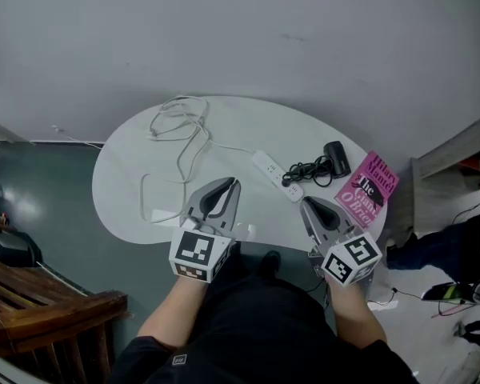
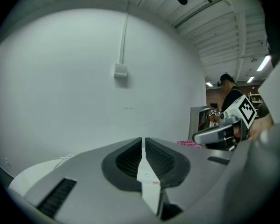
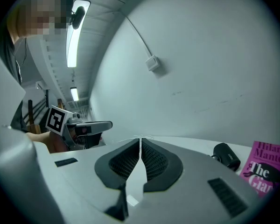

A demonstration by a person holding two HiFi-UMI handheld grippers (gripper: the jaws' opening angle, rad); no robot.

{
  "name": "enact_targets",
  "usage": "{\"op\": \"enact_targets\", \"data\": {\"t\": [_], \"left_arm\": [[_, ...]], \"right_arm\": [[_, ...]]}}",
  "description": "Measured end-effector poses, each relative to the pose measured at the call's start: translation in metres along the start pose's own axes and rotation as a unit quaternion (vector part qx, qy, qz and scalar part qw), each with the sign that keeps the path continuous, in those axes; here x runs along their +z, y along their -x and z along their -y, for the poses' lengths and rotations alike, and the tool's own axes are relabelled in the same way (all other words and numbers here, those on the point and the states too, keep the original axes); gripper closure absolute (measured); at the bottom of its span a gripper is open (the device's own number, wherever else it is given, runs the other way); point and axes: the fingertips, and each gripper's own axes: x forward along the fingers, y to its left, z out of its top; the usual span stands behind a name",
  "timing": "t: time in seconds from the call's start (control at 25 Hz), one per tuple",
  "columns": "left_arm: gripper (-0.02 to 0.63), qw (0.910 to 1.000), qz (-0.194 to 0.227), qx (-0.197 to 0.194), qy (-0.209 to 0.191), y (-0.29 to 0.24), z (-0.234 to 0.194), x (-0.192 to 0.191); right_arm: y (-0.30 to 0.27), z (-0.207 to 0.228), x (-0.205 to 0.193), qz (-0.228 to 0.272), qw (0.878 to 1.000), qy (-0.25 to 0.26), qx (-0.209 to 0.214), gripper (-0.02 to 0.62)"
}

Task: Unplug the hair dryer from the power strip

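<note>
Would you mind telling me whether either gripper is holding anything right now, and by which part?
Nothing is held: the left gripper and the right gripper are both shut and empty.

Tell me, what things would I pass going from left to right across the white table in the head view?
coiled white cord → power strip → hair dryer → pink book
</note>
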Motion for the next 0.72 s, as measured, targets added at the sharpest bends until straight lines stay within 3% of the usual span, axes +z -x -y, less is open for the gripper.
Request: {"op": "enact_targets", "data": {"t": [0.4, 0.72], "left_arm": [[0.574, 0.9946, -0.022, -0.098, -0.024, -0.070, -0.031, -0.011], [0.574, 0.9807, -0.027, -0.187, -0.049, -0.095, -0.045, -0.024]], "right_arm": [[-0.048, 0.023, -0.006, -0.016, 0.996, -0.025, -0.079, 0.558], [-0.065, 0.027, -0.004, -0.004, 0.986, -0.035, -0.165, 0.558]]}}
